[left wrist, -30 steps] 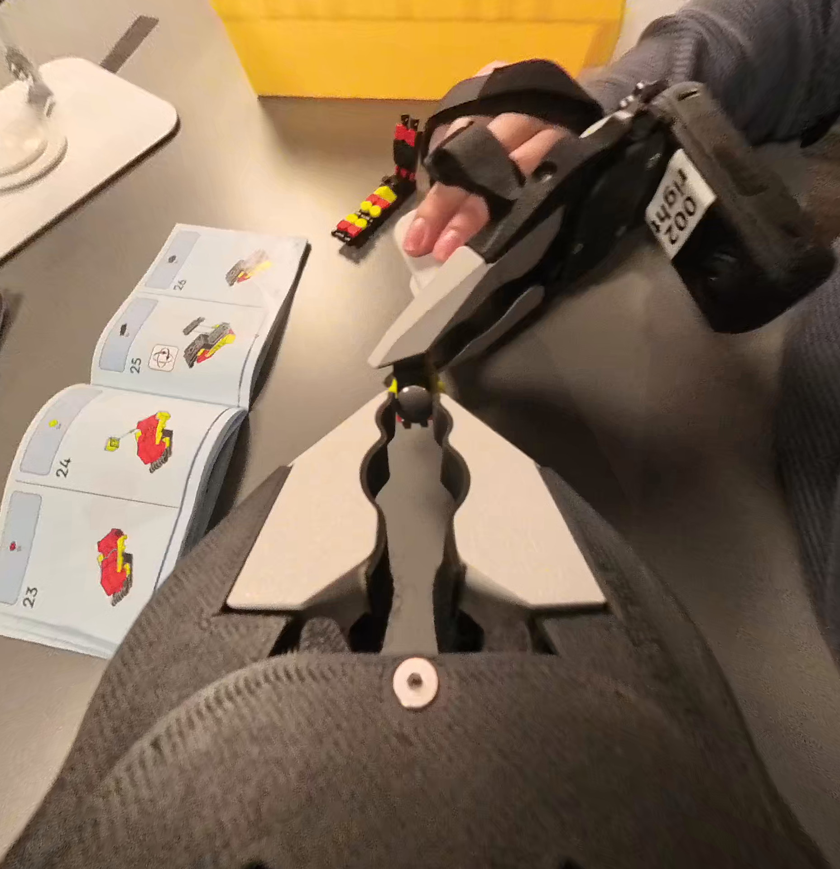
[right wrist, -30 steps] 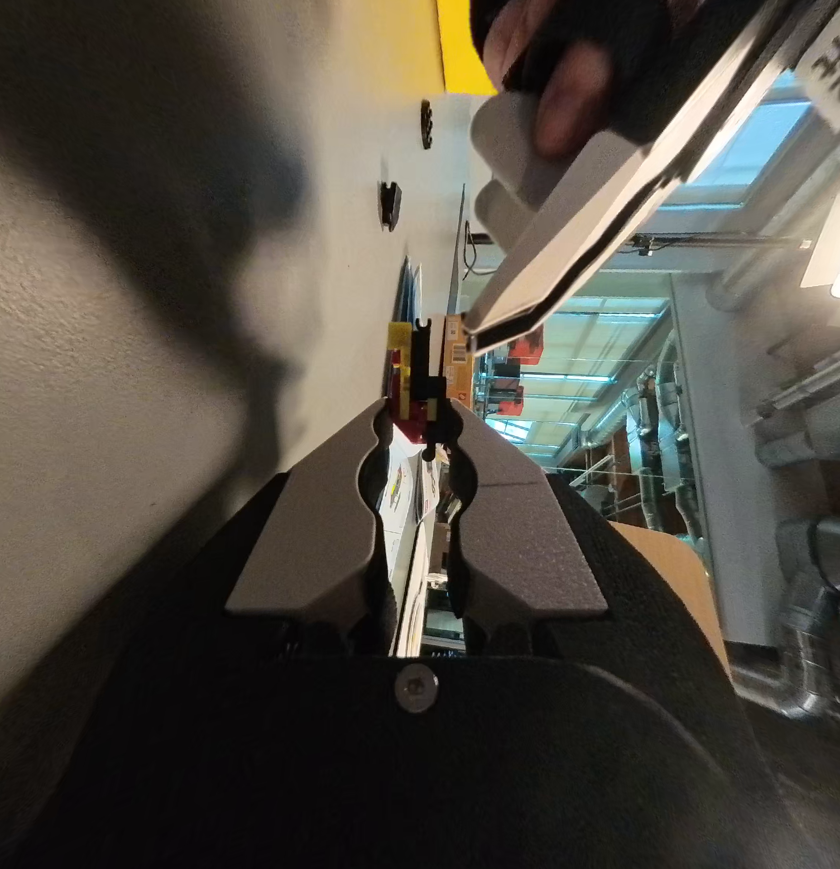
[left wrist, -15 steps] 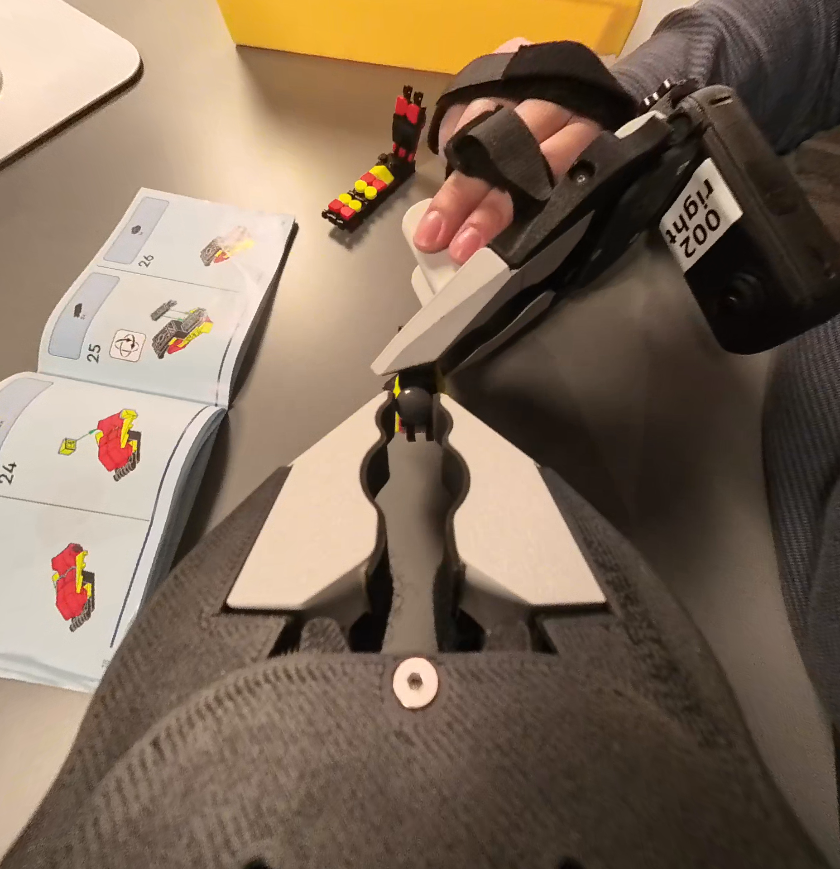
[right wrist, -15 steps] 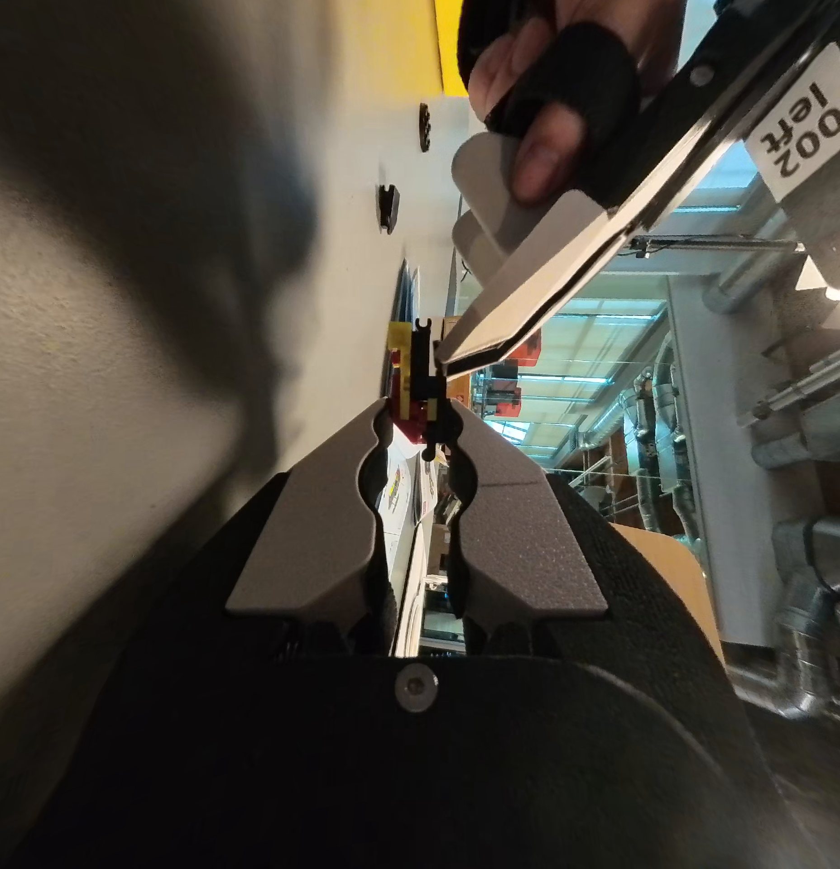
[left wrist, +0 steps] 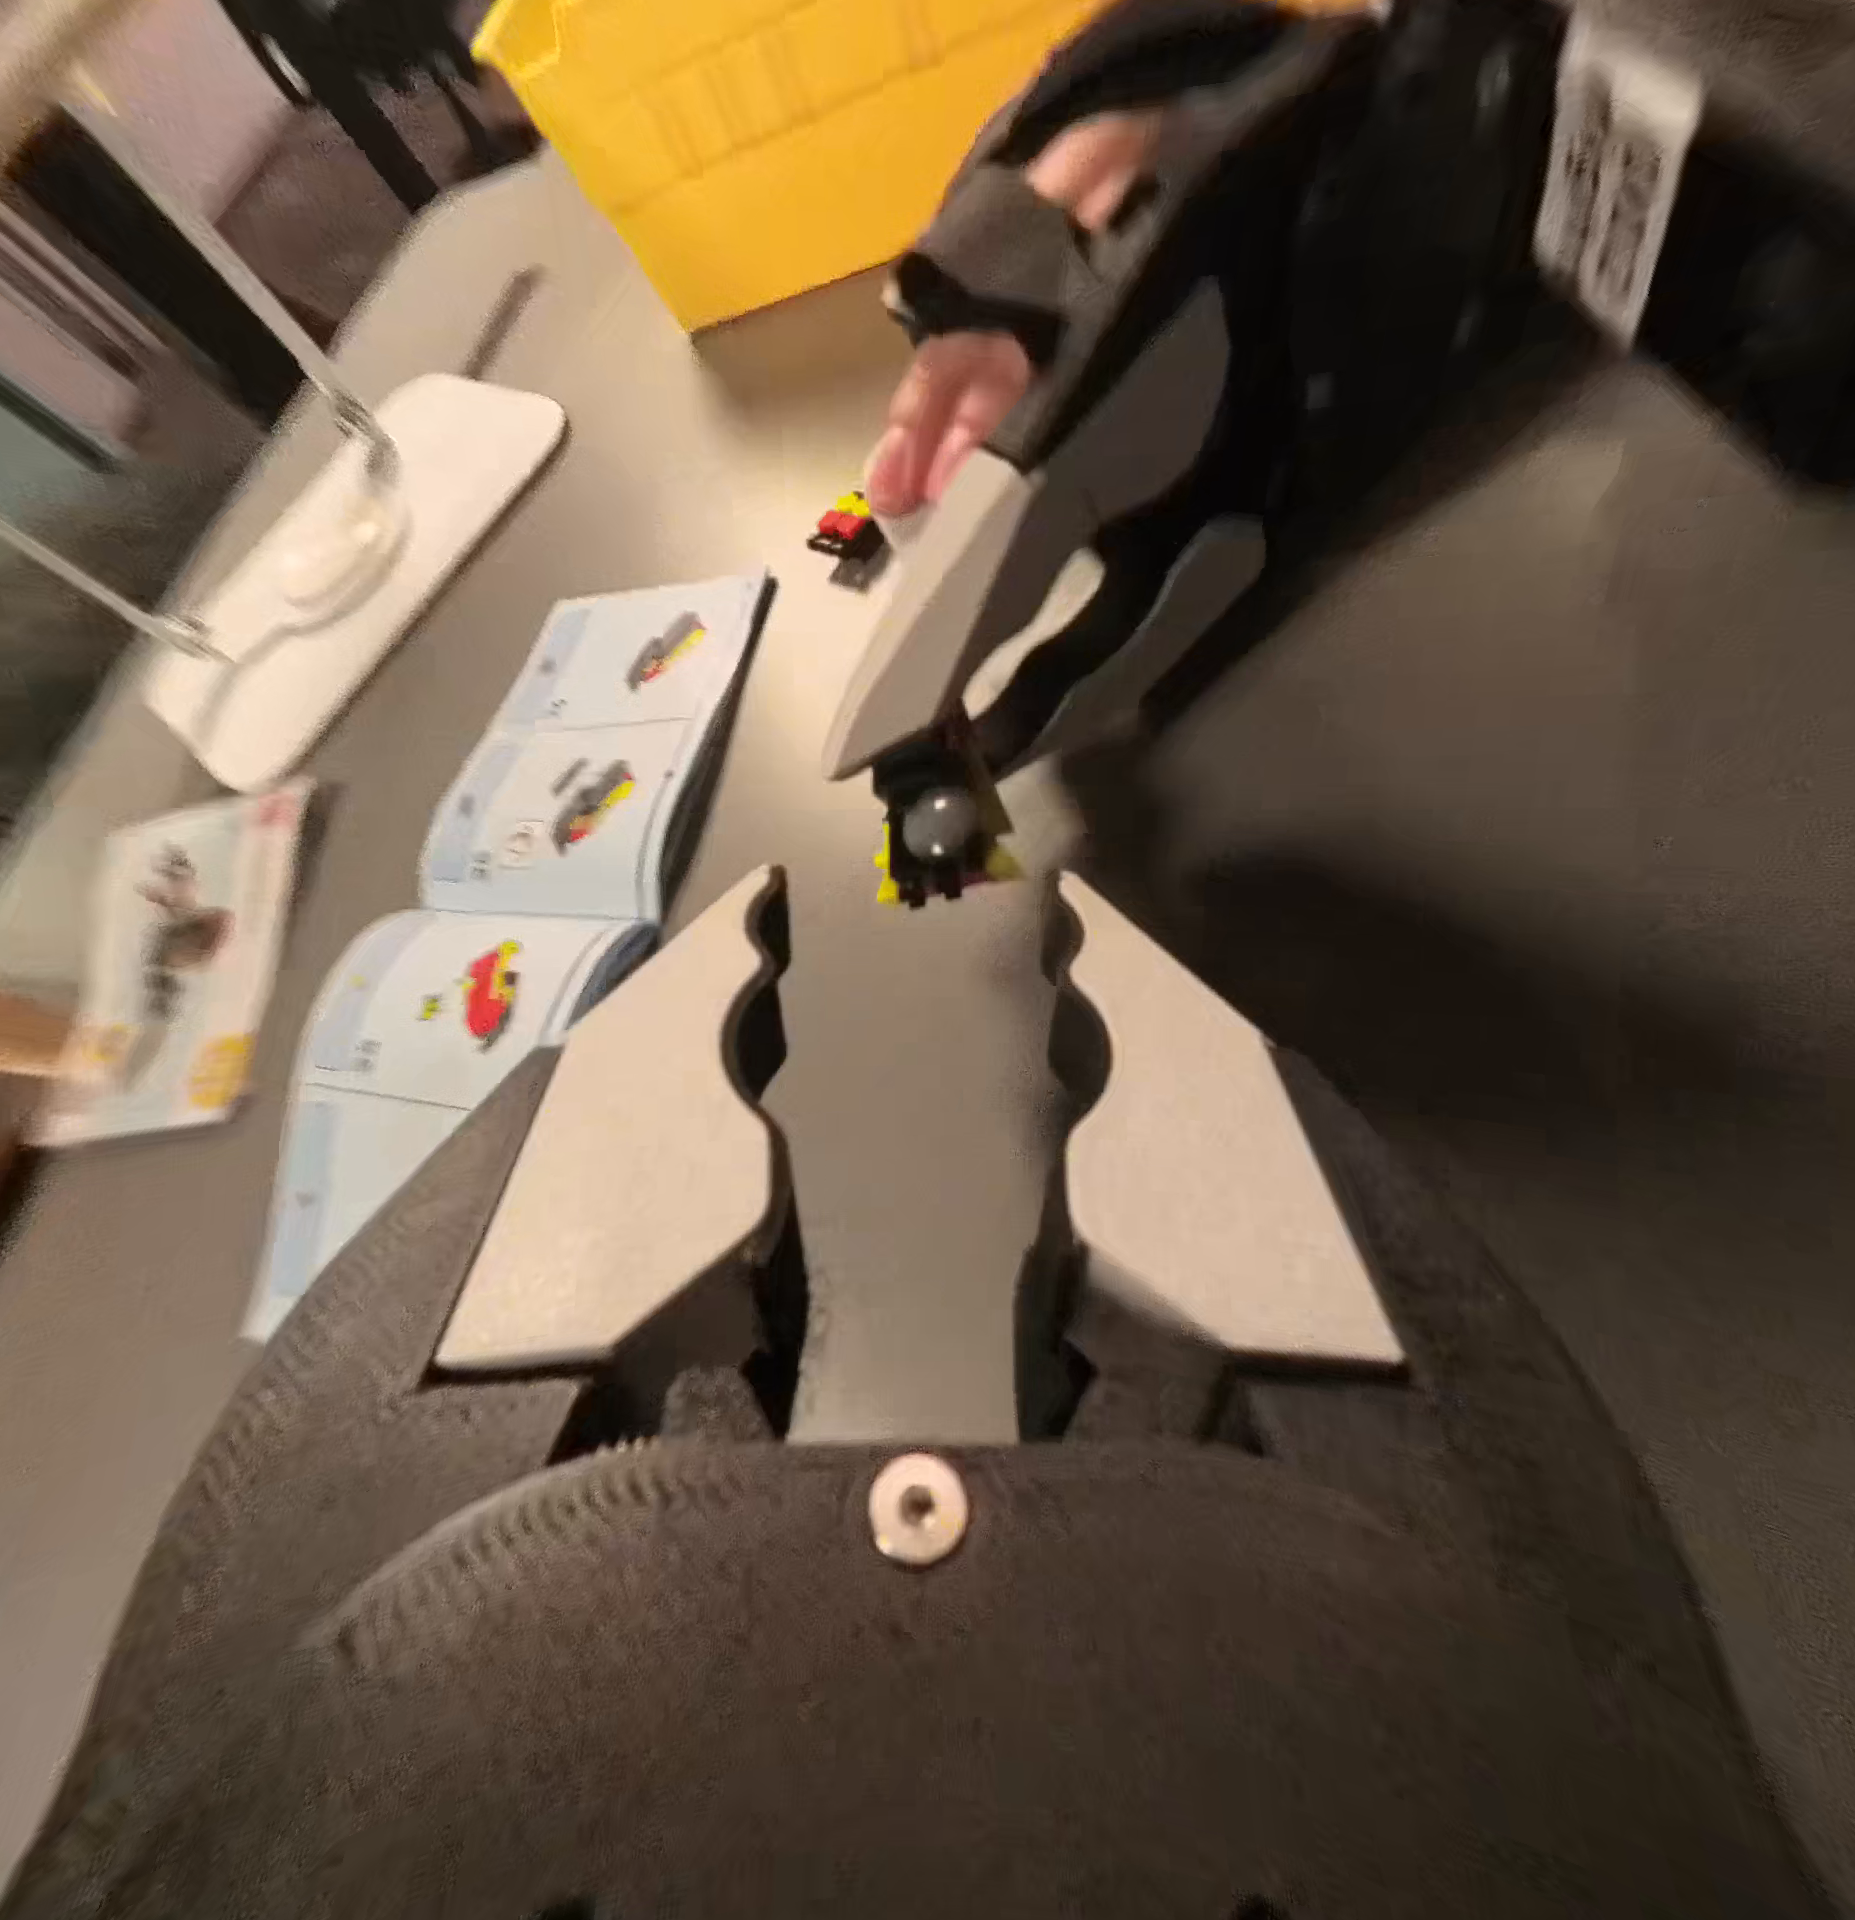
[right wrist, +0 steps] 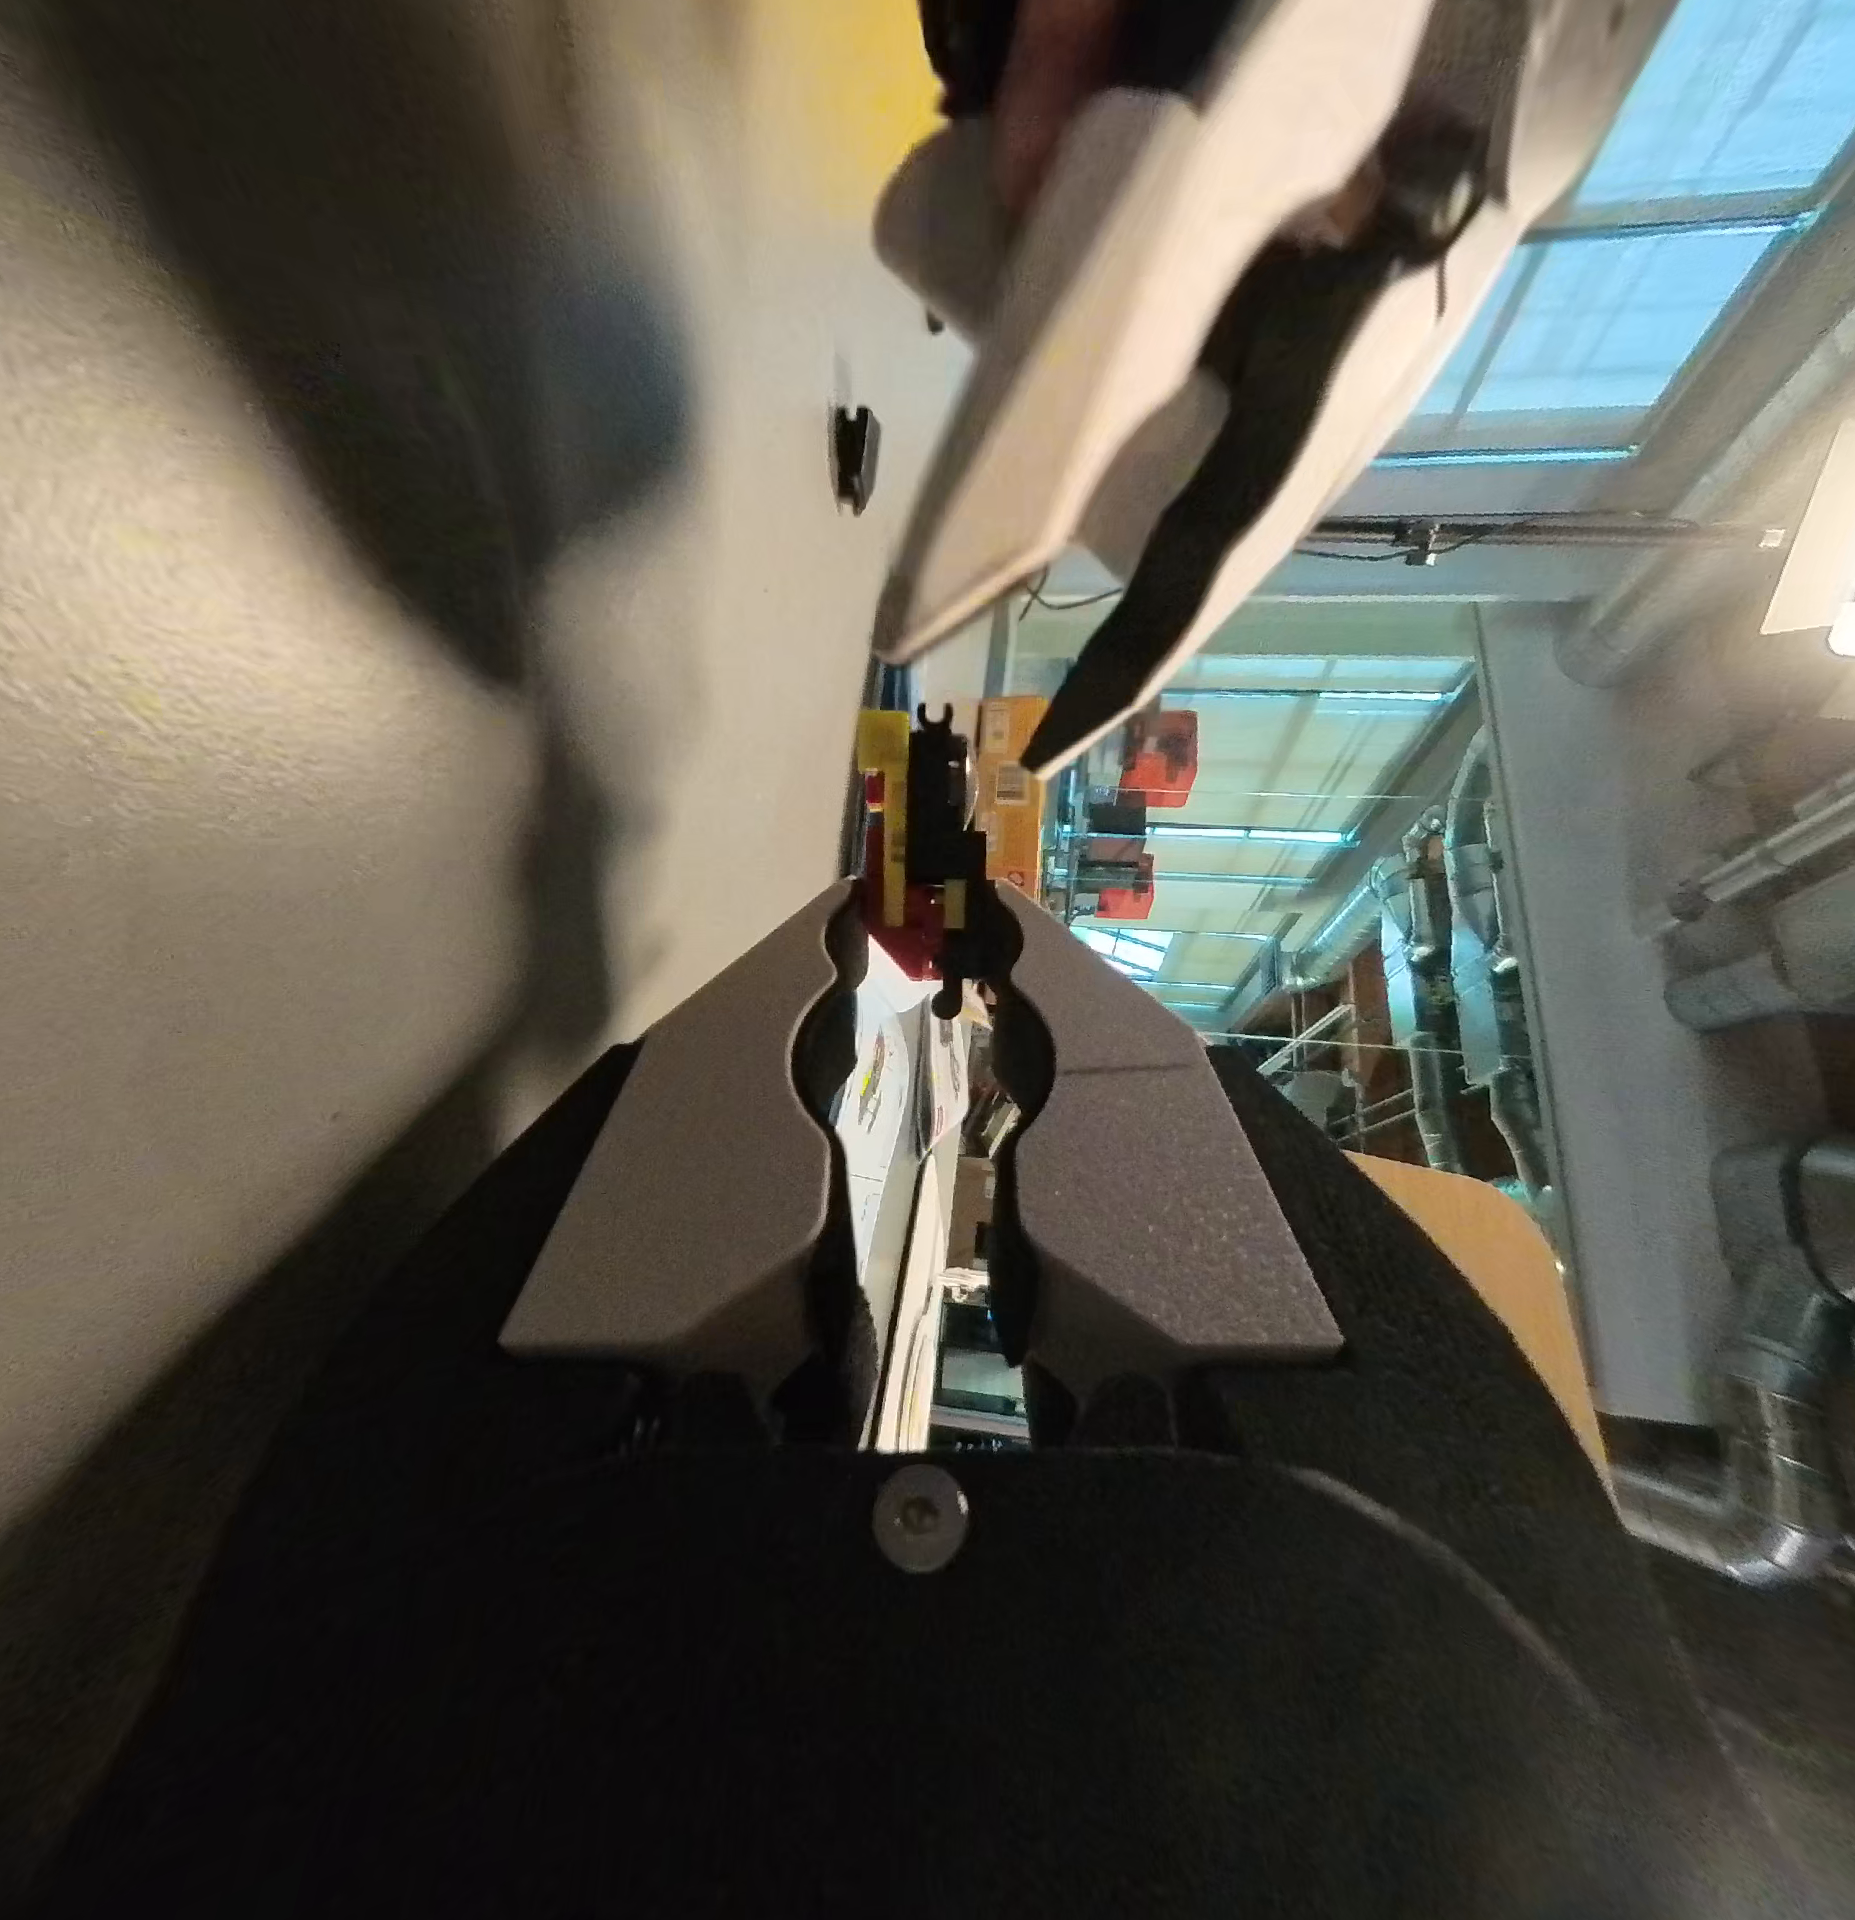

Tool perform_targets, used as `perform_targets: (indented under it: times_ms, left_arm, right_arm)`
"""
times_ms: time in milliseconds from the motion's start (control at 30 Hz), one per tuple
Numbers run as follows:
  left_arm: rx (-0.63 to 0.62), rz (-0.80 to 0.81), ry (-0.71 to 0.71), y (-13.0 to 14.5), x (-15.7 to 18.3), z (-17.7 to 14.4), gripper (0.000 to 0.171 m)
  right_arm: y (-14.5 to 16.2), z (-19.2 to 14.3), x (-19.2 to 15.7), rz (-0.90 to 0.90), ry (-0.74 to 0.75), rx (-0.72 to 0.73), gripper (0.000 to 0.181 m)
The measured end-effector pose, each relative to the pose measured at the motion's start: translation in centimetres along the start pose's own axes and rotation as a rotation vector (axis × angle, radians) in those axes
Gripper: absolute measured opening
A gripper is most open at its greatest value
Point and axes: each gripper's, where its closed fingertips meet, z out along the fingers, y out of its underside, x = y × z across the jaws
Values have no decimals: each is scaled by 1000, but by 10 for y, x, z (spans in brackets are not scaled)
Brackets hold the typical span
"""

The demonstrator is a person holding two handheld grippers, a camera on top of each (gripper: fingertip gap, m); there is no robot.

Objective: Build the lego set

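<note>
A small lego assembly of black, yellow and red pieces with a grey round part hangs above the dark table. My right gripper is shut on this assembly; it shows in the left wrist view as grey fingers coming from the upper right. My left gripper is open and empty, its fingertips just short of the assembly on either side. It also shows in the right wrist view, open, above the assembly. A second lego piece of red, yellow and black lies farther back on the table.
An open instruction booklet lies left of my left gripper. A second leaflet lies at the far left. A white stand base with a clear post sits behind. A yellow bin stands at the back. A small black part lies on the table. Only a small space, under 4 cm, lies between the two pairs of fingers.
My left gripper has opened and let go of the lego assembly, and has drawn back a little. My right gripper still holds the assembly. Both views are blurred by motion.
</note>
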Motion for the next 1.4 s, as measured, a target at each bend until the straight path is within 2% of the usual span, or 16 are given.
perform_targets:
  times_ms: [167, 267, 333, 633, 867, 1167, 1400]
  left_arm:
    - [8, 534, -236, 7, 9, -2, 48]
    - [58, 735, -301, -1, 17, 1, 45]
    - [46, 800, -315, -1, 19, 5, 45]
    - [-18, 947, -438, 2, 5, 11, 38]
    - [-32, 1008, -426, 5, 7, 16, 30]
    - [-44, 1002, -456, 4, 3, 16, 20]
    - [-77, 1004, -465, 7, 1, 19, 19]
  right_arm:
    - [1, 0, -1, 6, -8, -4, 18]
    - [1, 0, -1, 8, -12, -6, 18]
    - [0, 0, -1, 8, -13, -5, 18]
    - [-1, 0, -2, 15, -16, -1, 18]
    - [-2, 0, -5, 16, -26, -1, 18]
    - [-2, 0, -8, 10, -33, -2, 18]
    - [0, 0, -13, 26, -55, -13, 18]
